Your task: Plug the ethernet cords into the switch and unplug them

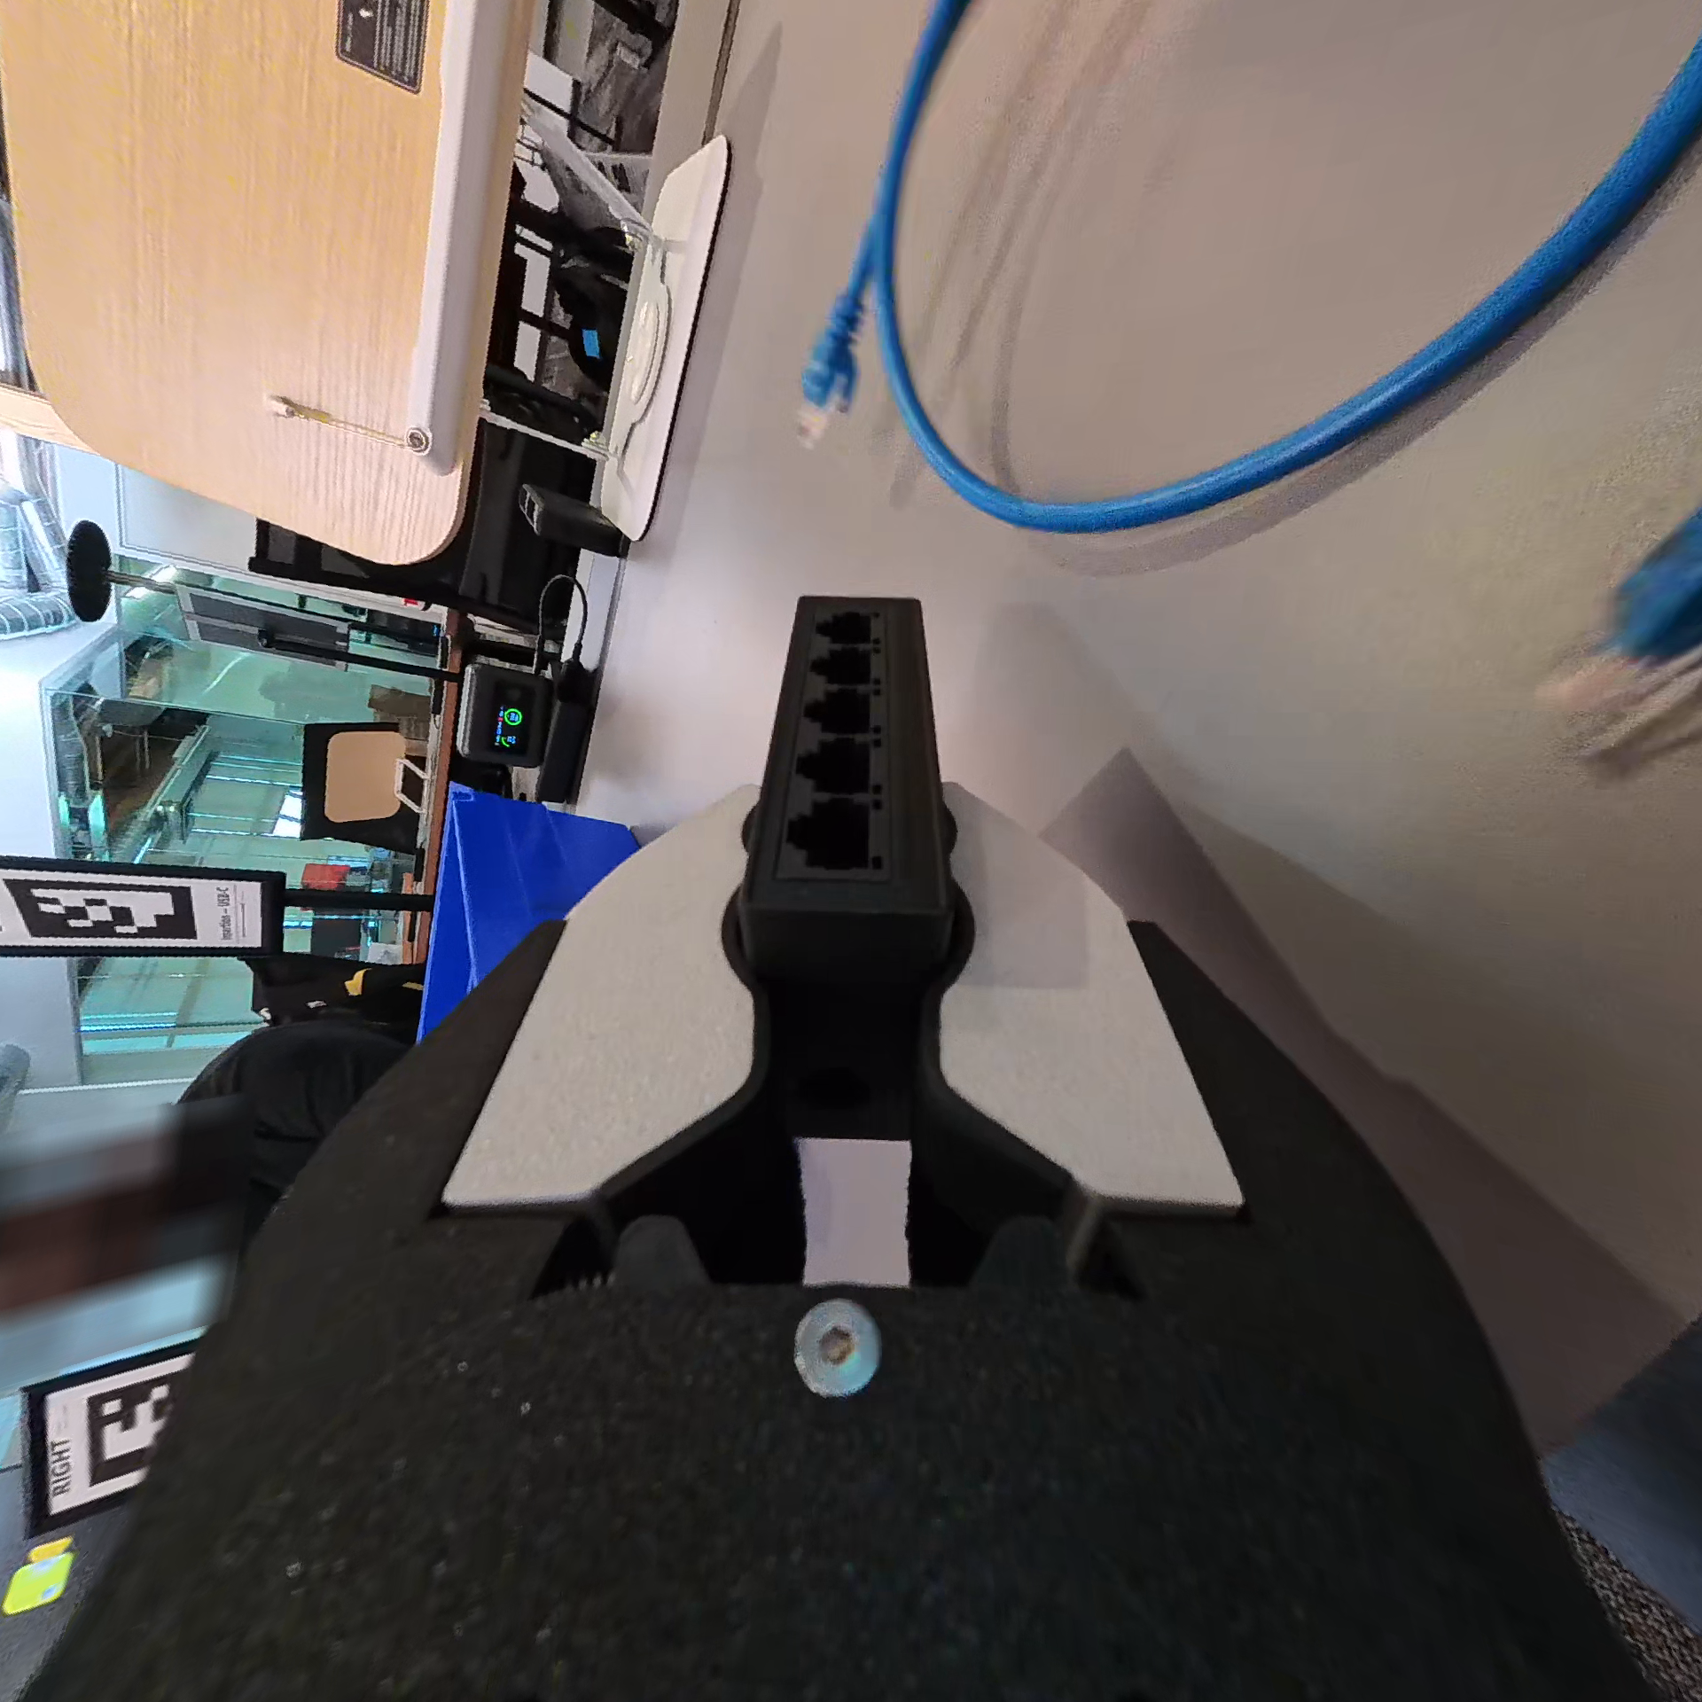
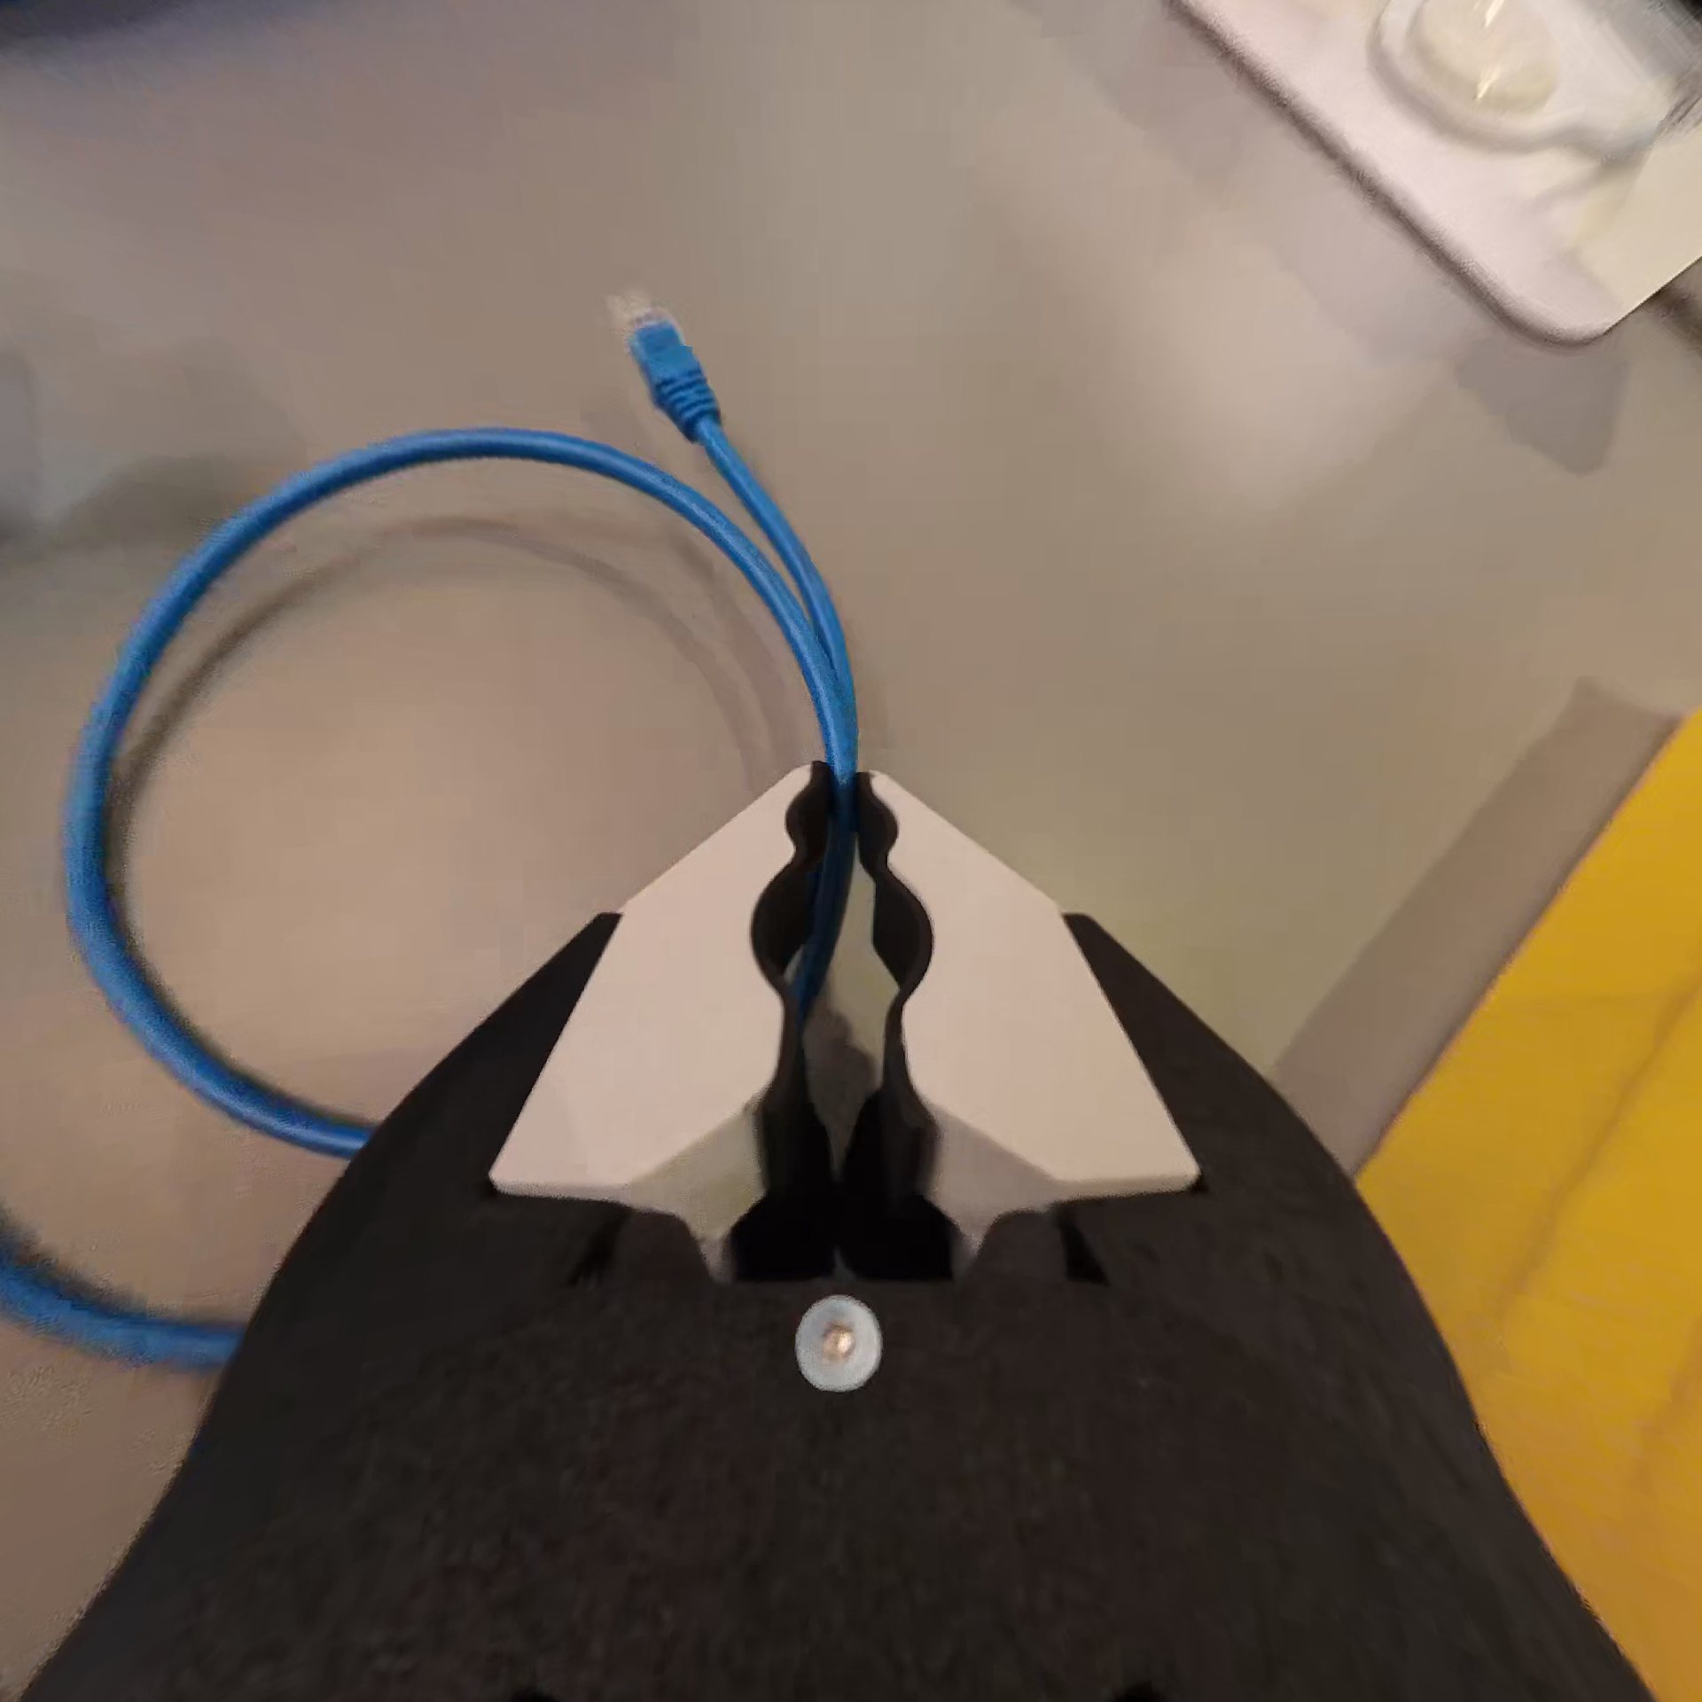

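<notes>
My left gripper (image 1: pixel 849 810) is shut on a black switch (image 1: pixel 852 737), holding it by one end above the grey table (image 1: pixel 1289 276). Its row of several ports faces the camera, and all are empty. A blue ethernet cord (image 1: pixel 1381 387) loops over the table beyond it. One plug (image 1: pixel 829 368) lies far ahead and a second, blurred plug (image 1: pixel 1649 635) shows at the right edge. My right gripper (image 2: pixel 843 783) is shut on the blue cord (image 2: pixel 101 829) at its fingertips, where two strands meet. One strand ends in a free plug (image 2: pixel 677 364) ahead.
A white tray with a clear plastic piece (image 1: pixel 668 322) sits at the table's far edge and also shows in the right wrist view (image 2: pixel 1520 184). A yellow surface (image 2: pixel 1520 1243) lies to the right. A blue bin (image 1: pixel 516 884) and a small device with a lit screen (image 1: pixel 507 723) stand beyond the table. The grippers' ends are close to 20 centimetres from one another.
</notes>
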A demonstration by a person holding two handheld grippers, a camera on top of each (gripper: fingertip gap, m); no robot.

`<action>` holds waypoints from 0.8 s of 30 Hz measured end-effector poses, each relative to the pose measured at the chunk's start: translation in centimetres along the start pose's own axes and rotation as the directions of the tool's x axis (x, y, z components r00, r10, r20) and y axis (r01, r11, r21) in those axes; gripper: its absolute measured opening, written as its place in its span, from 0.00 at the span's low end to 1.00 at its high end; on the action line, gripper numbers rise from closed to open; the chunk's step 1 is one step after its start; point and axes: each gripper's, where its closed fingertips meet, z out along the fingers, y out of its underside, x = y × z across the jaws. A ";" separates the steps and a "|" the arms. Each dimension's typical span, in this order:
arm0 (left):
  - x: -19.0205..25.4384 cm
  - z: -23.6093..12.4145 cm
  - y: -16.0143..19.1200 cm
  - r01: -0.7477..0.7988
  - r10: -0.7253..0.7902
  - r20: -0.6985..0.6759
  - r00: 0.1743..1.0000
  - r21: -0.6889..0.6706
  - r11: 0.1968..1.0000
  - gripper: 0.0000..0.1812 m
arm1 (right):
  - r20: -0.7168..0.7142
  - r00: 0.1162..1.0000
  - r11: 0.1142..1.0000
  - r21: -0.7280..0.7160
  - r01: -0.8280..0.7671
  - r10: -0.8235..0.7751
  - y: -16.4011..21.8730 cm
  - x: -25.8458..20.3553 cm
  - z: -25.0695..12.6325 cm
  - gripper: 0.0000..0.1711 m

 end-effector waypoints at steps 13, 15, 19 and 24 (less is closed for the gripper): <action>-0.2 -0.1 0.4 0.038 -0.038 -0.014 0.999 0.002 0.999 0.16 | -0.556 0.788 0.917 0.399 -0.027 0.265 -6.3 17.4 -25.9 0.03; 0.0 0.0 0.2 0.031 -0.031 -0.021 0.999 0.005 0.999 0.17 | -0.620 0.724 0.929 0.360 -0.079 0.302 -3.2 20.1 -27.0 0.03; 0.2 0.0 0.2 0.027 -0.027 -0.027 0.999 0.002 1.000 0.16 | -0.651 0.683 0.944 0.224 -0.244 0.331 2.3 22.6 -26.2 0.03; 0.1 0.0 0.4 0.030 -0.030 -0.027 0.999 -0.005 1.000 0.17 | -0.708 0.638 0.917 0.036 -0.397 0.304 7.0 23.5 -25.8 0.03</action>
